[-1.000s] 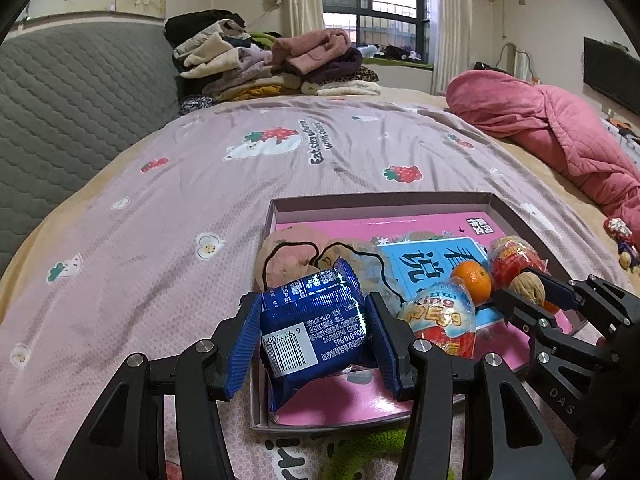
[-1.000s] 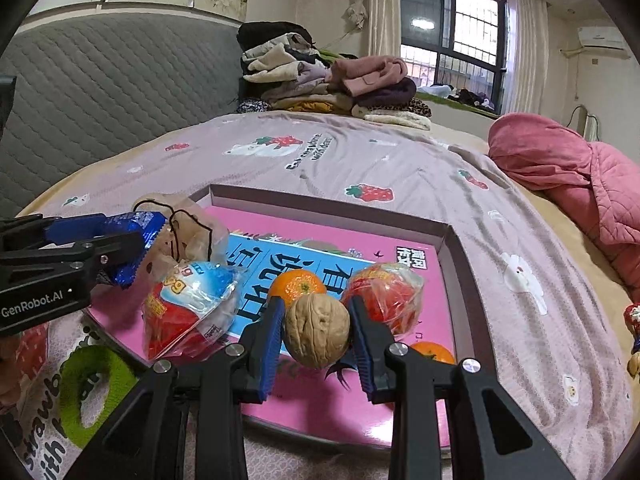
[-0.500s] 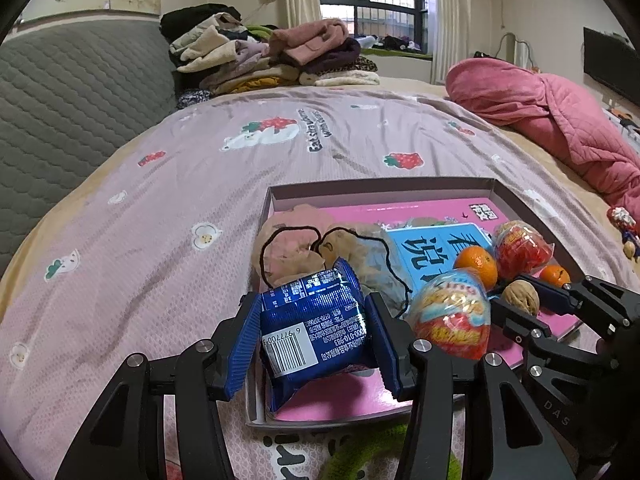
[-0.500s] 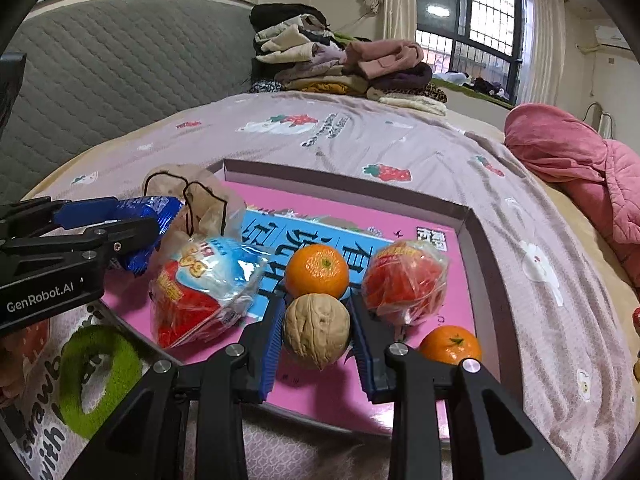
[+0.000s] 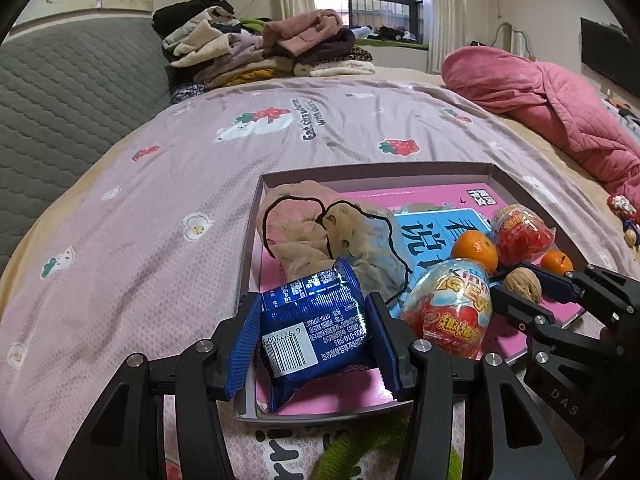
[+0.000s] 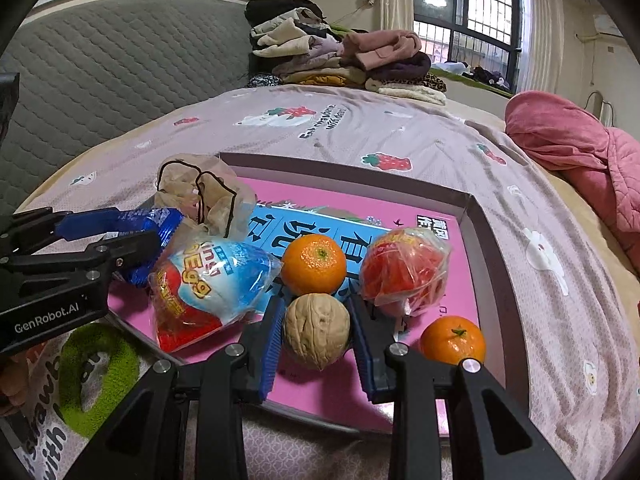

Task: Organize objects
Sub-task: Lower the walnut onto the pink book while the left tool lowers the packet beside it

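Observation:
A shallow pink box (image 5: 496,171) (image 6: 476,208) lies on the bed. My left gripper (image 5: 312,328) is shut on a blue snack packet (image 5: 316,320) over the box's near left corner; the packet also shows in the right wrist view (image 6: 160,224). My right gripper (image 6: 316,332) is shut on a walnut (image 6: 316,330) (image 5: 522,285) low over the box's near side. In the box lie a wrapped toy egg (image 6: 208,288) (image 5: 452,312), two oranges (image 6: 314,264) (image 6: 452,340), a red bagged item (image 6: 404,272) and a crumpled beige bag (image 5: 320,236).
The bed has a pink strawberry-print sheet (image 5: 200,168). A pile of folded clothes (image 5: 260,48) sits at the far end and a pink quilt (image 5: 540,96) at the right. A grey padded headboard (image 5: 60,92) is at the left. A green fuzzy ring (image 6: 92,372) lies near the box.
Both grippers have lowered and moved forward over the box, each holding its item. The walnut now sits between the oranges and close to the box floor.

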A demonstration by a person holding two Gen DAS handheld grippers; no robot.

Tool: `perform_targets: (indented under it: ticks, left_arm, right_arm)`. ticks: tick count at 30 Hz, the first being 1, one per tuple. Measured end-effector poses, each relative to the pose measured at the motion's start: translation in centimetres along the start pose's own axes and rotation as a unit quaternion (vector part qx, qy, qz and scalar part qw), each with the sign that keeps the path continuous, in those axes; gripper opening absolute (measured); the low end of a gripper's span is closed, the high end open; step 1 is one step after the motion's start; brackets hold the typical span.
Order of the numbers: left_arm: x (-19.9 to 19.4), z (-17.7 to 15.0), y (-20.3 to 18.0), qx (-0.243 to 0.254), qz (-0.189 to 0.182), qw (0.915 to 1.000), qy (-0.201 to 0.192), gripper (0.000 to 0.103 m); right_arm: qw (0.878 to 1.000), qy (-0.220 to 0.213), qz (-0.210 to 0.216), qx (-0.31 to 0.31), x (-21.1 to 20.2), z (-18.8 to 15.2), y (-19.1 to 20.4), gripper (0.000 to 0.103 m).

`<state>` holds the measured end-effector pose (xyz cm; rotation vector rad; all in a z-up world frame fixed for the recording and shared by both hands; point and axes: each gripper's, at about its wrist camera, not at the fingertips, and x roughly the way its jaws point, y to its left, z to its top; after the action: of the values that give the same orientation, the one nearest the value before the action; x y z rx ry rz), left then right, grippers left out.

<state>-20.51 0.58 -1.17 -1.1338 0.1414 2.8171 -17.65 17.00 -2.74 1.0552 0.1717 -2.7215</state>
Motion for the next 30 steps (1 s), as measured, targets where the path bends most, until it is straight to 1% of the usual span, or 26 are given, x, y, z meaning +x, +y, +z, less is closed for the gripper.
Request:
perform_targets:
  ticks: [2,4,7,16,30]
  left_arm:
    - [0.1,-0.1,-0.1,0.002,0.002,1.0,0.002,0.054]
    - [0.5,-0.2,-0.1,0.003,0.004,0.9999,0.013,0.054]
    - [0.9,-0.4,-0.1,-0.004,-0.004,0.9996,0.026,0.054]
    - [1.2,-0.4,-0.3,-0.001,-0.002,0.9995,0.03,0.054]
    - [1.2,-0.5,-0.2,-0.001,-0.007,0.9995,0.032,0.054]
  right_arm:
    - [1.0,0.001,0.001,0.001,0.0,0.0,0.0,0.033]
    - [1.0,0.002,0.001,0.003,0.1,0.0,-0.1,0.033]
    - [1.0,0.006,0.0,0.01,0.2,0.0,-0.3,0.033]
    - [0.999,0.016,0.004,0.031,0.6,0.0,-0.9,0.033]
    - [0.999,0.013,-0.013,0.027,0.2,-0.1,-0.7,0.033]
